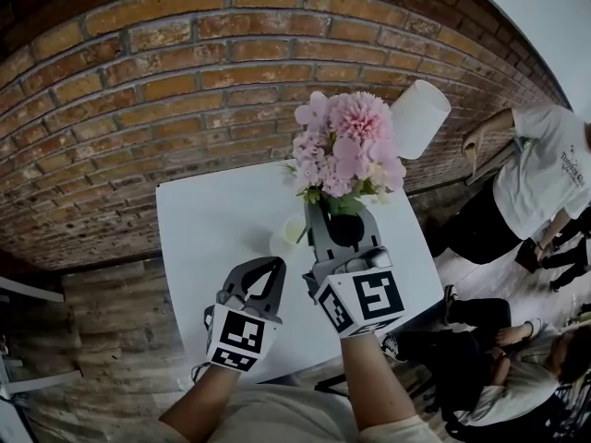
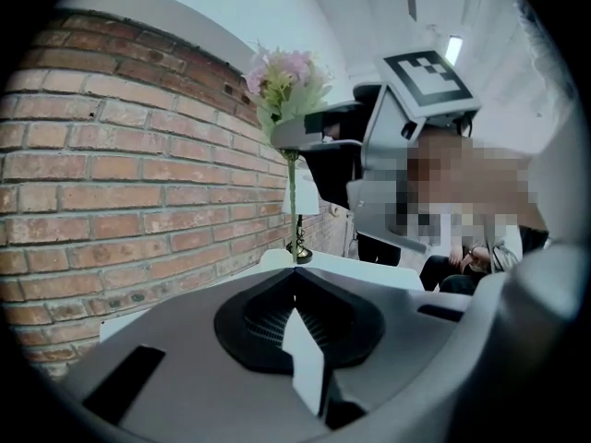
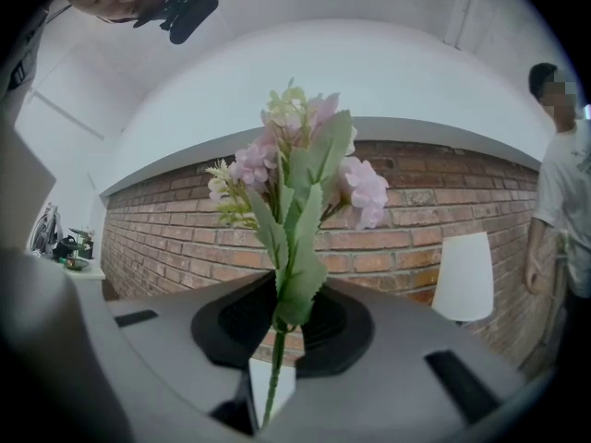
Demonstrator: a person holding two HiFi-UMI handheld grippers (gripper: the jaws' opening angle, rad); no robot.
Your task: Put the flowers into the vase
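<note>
Head view: my right tongs [image 1: 343,224] are clamped on the green stems of the flowers [image 1: 346,150], a bunch of pink blooms with leaves held upright above the white desk [image 1: 208,220]. The vase [image 1: 290,234], a small pale vessel, stands on the desk just to the left of the right tongs and lower than the blooms. I cannot tell whether the stem ends reach it. My left tongs [image 1: 273,266] hover over the near part of the desk, apart from the vase and the flowers. A white-shaded lamp [image 1: 420,113] stands at the far right corner of the desk, against the brick wall [image 1: 185,81], and people [image 1: 540,169] are to the right of the desk

Right gripper view: one thin stem passes between the two pads, which press on it from either side; leaves and blossoms rise above them

Left gripper view: the pads meet at their tips with nothing between them; the bunch shows high up, in front of the brick wall
</note>
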